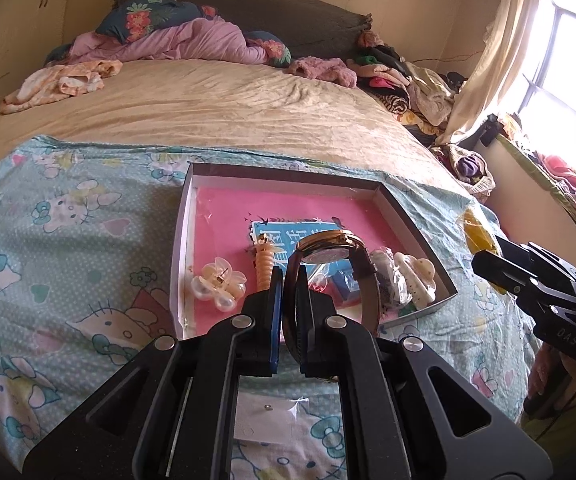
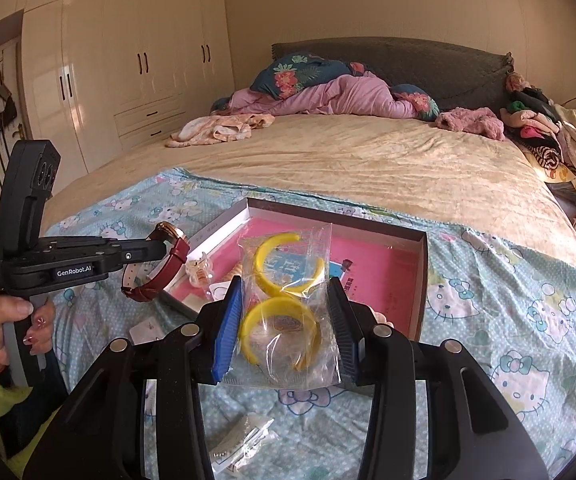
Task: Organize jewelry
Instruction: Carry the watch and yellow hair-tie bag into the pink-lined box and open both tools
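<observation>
Jewelry is being sorted on a bed (image 1: 227, 112) whose near end is covered by a pale blue cartoon-cat sheet (image 1: 67, 220). A shallow open box (image 1: 181, 240) with a pink floor lies on that sheet, and it already holds a cream flower-shaped hair claw (image 1: 217, 286), an orange spiral hair tie (image 1: 265, 266), another cream clip (image 1: 414, 276) and a small clear packet beside that clip. The left gripper (image 1: 288, 280) is pinched tight on the dark red strap of a wristwatch (image 1: 330, 246), whose gold-rimmed case hangs above the near part of the box; from the right wrist view the watch (image 2: 163, 258) sits just off the box's near-left corner, carried by a hand (image 2: 3, 320) in a green sleeve with painted nails. The right gripper (image 2: 283, 312) has its jaws at a narrow spread, pressed against both sides of a clear plastic bag (image 2: 288, 300) holding two yellow hoop earrings (image 2: 279, 320); the bag is held up in front of the box's near edge. A small white earring card (image 1: 265, 416) lies on the sheet below the left gripper, and a few small clear packets (image 2: 243, 440) lie on the sheet below the right one. Crumpled pink bedding and a heap of clothes sit at the far end of the bed.
</observation>
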`<state>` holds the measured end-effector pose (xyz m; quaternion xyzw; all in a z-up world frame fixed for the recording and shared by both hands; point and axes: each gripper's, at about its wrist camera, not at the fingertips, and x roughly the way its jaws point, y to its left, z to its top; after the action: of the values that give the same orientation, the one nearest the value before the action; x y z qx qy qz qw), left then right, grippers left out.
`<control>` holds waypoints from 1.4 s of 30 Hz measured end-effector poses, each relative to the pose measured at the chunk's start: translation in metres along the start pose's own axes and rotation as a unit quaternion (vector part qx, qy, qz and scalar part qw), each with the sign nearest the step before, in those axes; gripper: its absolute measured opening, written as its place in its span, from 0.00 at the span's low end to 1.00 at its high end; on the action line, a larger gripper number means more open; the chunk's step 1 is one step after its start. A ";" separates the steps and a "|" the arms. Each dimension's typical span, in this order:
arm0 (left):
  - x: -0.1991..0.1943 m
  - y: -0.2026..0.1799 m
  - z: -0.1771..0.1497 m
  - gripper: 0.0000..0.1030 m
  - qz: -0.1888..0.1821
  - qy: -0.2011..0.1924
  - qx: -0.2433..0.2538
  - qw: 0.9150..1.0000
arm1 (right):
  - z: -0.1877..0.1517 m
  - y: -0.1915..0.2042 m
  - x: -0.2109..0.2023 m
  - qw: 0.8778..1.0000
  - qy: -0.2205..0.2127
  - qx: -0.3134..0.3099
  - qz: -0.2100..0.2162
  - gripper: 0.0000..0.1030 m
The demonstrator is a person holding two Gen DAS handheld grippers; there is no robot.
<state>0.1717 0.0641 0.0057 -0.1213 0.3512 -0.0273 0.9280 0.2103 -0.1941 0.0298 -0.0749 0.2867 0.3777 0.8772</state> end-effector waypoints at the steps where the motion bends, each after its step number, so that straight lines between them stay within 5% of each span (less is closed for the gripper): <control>1: 0.002 0.002 0.001 0.01 0.002 0.001 -0.001 1.000 | 0.001 0.000 0.002 1.000 0.001 -0.002 -0.002 0.40; 23: 0.072 0.018 0.002 0.01 0.017 0.053 -0.014 0.998 | 0.010 -0.039 0.071 0.999 0.039 0.024 -0.028 0.40; 42: 0.077 0.019 0.000 0.01 0.020 0.051 -0.009 0.998 | -0.014 -0.073 0.101 0.989 0.107 0.083 -0.064 0.43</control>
<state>0.2289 0.0722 -0.0481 -0.1214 0.4002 -0.0114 0.9083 0.3109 -0.1874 -0.0439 -0.0600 0.4043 0.2851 0.8670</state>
